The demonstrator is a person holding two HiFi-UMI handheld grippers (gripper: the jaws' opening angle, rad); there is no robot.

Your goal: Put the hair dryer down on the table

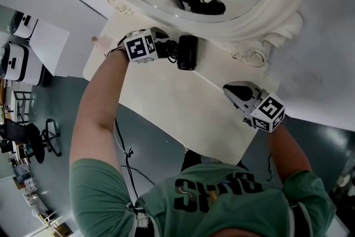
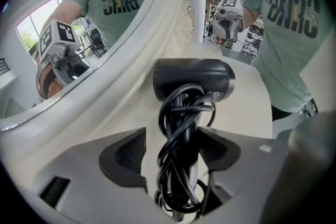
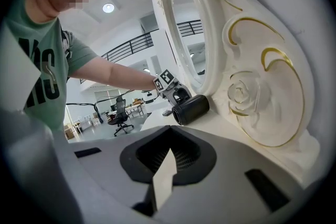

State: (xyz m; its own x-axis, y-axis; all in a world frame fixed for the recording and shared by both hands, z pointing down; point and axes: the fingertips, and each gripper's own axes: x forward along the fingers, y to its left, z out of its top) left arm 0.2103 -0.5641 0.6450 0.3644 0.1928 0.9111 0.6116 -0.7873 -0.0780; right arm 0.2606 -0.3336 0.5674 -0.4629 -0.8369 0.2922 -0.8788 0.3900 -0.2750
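The black hair dryer (image 1: 187, 53) lies on the white table (image 1: 183, 114), close against the foot of the mirror frame. Its barrel (image 2: 193, 78) points across my view, and the cord is wound round its handle (image 2: 181, 165). My left gripper (image 1: 166, 48) stands open around that handle. The left pad (image 2: 126, 155) is clear of it; the right pad (image 2: 218, 150) is close beside the cord. My right gripper (image 1: 232, 90) hovers shut and empty over the table's right part. From there the dryer (image 3: 191, 109) shows far ahead, with the left gripper (image 3: 173, 91) behind it.
A large oval mirror in an ornate white frame (image 1: 266, 19) stands along the table's far side and reflects the left gripper and the dryer. The table's near edge runs in front of the person's body. An office chair (image 1: 33, 141) and a cable (image 1: 125, 147) are on the floor.
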